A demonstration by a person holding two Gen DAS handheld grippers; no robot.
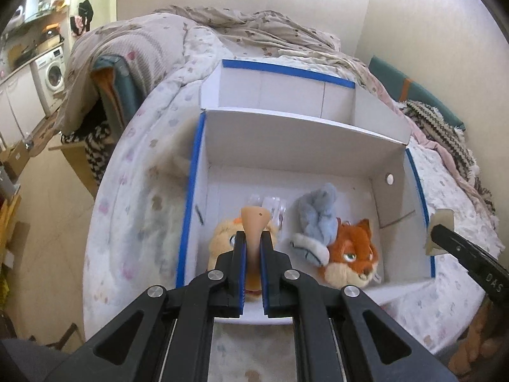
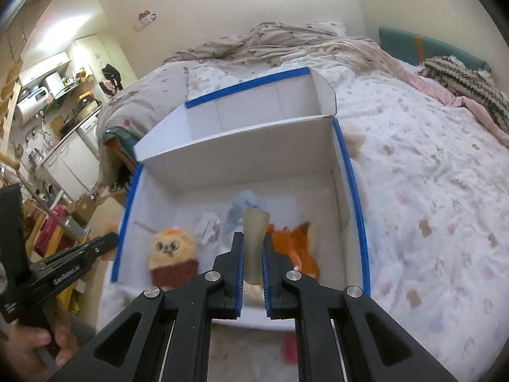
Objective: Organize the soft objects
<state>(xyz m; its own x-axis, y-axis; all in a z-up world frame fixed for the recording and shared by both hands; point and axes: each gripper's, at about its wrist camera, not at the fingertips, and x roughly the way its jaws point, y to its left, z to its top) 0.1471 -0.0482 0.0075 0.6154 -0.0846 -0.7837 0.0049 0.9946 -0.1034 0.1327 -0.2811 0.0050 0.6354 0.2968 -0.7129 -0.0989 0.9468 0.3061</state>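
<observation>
Over the white box (image 1: 318, 146) on the bed, the left gripper (image 1: 253, 248) clenches a peach soft piece (image 1: 254, 222) and the right gripper (image 2: 253, 248) a pale one (image 2: 254, 232), so each should lower beside the fox plush (image 1: 353, 251) before it releases.

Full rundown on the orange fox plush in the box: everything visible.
The orange fox plush is a furry soft toy with a cream muzzle, dark nose, green eyes and pointed ears. It lies on the floor of the white cardboard box with blue-taped rims, near the right wall, face turned toward the left wrist camera. The grey-blue plush lies against its left side, overlapping it. No gripper touches it. In the right wrist view it is blurred and partly hidden.
</observation>
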